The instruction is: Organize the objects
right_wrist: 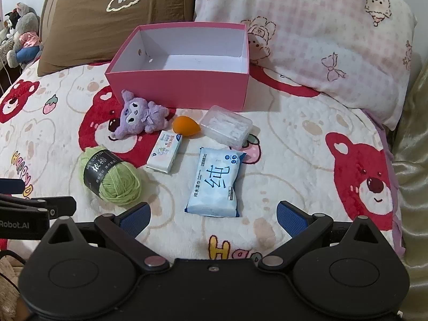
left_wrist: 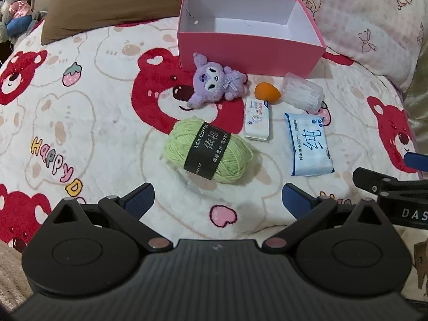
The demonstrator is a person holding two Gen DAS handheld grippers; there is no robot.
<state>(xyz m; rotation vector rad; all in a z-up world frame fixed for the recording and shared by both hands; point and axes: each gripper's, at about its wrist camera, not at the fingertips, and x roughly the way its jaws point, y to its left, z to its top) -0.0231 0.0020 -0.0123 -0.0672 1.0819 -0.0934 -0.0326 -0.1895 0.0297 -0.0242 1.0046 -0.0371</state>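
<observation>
An empty pink box (left_wrist: pixel 248 50) (right_wrist: pixel 179 88) stands open at the back of the bed. In front of it lie a purple plush toy (left_wrist: pixel 211 81) (right_wrist: pixel 140 116), an orange makeup sponge (left_wrist: pixel 267 90) (right_wrist: pixel 186 126), a clear plastic case (left_wrist: pixel 303 92) (right_wrist: pixel 226 127), a small white carton (left_wrist: pixel 257 119) (right_wrist: pixel 165 152), a blue wet-wipes pack (left_wrist: pixel 311 144) (right_wrist: pixel 215 183) and a green yarn ball (left_wrist: pixel 210 149) (right_wrist: pixel 111 179). My left gripper (left_wrist: pixel 218 200) is open just short of the yarn. My right gripper (right_wrist: pixel 212 218) is open at the near end of the wipes pack.
The items lie on a fleece blanket printed with red bears (left_wrist: pixel 80 123) (right_wrist: pixel 307 144). A brown pillow (right_wrist: pixel 117 21) and a pink checked pillow (right_wrist: pixel 315 34) lean behind the box. Stuffed toys (right_wrist: pixel 21 34) sit at the far left. A gold cover (right_wrist: pixel 412 160) runs along the right edge.
</observation>
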